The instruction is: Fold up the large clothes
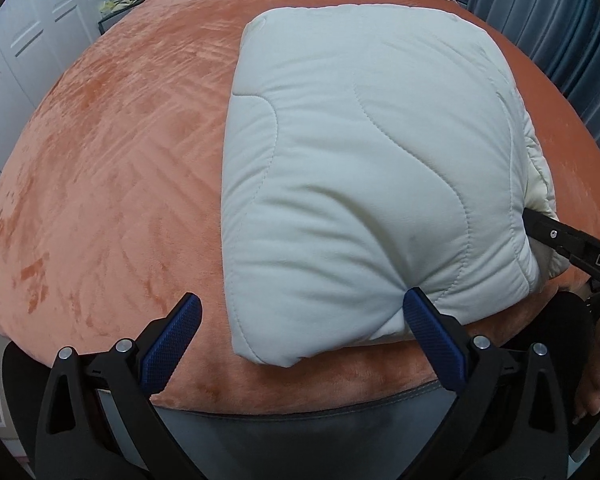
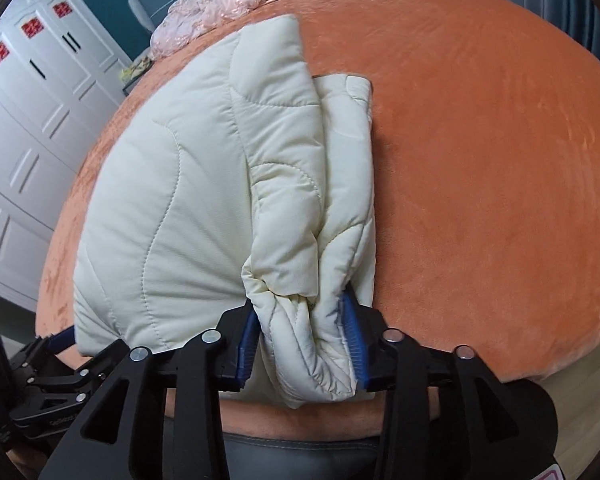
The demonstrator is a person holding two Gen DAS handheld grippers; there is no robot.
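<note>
A cream quilted padded garment (image 1: 364, 168), folded into a thick bundle, lies on the bed's orange plush cover (image 1: 112, 184), toward the near edge. The left hand-held gripper (image 1: 300, 320) stands with its blue-padded jaws wide apart around the bundle's near left corner, its right pad touching the fabric at about 5 o'clock in the left view. The right hand-held gripper (image 2: 302, 344) clamps the bunched layered edge of the garment at 6 o'clock in the right view, both pads pressing into the folds.
</note>
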